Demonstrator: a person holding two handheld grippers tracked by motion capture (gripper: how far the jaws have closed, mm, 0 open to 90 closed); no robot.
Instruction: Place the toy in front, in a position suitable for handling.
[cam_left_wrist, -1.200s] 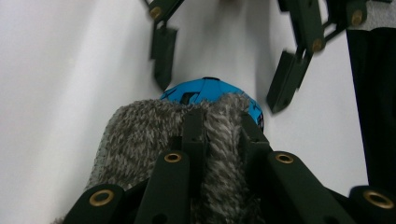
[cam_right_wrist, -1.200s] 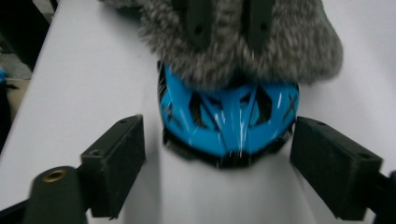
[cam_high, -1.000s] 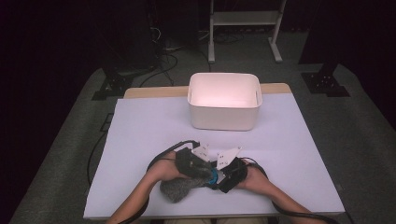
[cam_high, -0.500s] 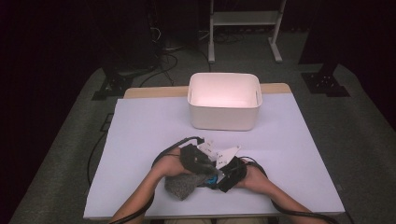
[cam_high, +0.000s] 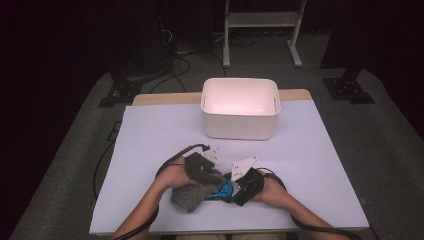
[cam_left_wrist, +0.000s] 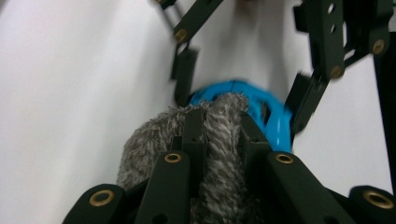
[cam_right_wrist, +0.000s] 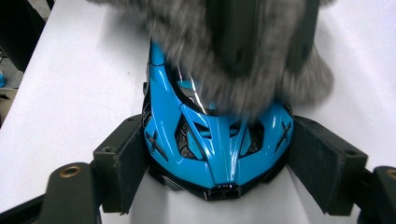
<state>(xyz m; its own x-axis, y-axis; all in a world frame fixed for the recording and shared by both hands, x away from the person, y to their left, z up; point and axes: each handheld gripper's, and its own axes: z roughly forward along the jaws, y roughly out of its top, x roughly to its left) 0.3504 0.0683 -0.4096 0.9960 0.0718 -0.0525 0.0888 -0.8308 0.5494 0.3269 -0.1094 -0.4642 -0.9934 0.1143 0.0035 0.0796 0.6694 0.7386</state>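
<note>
Where the person's two forearms meet at the near edge of the white table (cam_high: 150, 140), both hand-held tools work on one small object: a glossy blue toy car with black trim (cam_right_wrist: 217, 154), lying on the tabletop between the hands and just in front of the person. From the right gripper view, the right gripper (cam_right_wrist: 217, 161) has its two black padded jaws pressed against the car's two flanks, clamping it from either side, with the car's pointed end aimed toward the camera. Over the far part of the car lies a fuzzy grey cloth (cam_right_wrist: 233, 60), blurred in that view, which covers the car's upper surface. Seen along the left gripper view, the left gripper (cam_left_wrist: 219, 135) has its jaws drawn close together around a ridge of the same grey cloth (cam_left_wrist: 219, 154), pinching it, and the blue car (cam_left_wrist: 261, 112) peeks out just beyond the cloth, flanked by the other tool's jaws. From the high view, the cloth (cam_high: 189, 196) sits bunched under the left hand (cam_high: 175, 176), touching the car (cam_high: 223, 190), while the right hand (cam_high: 272, 191) holds its tool beside it. Well beyond them, toward the table's far edge, stands a white rectangular plastic bin (cam_high: 240, 107).
</note>
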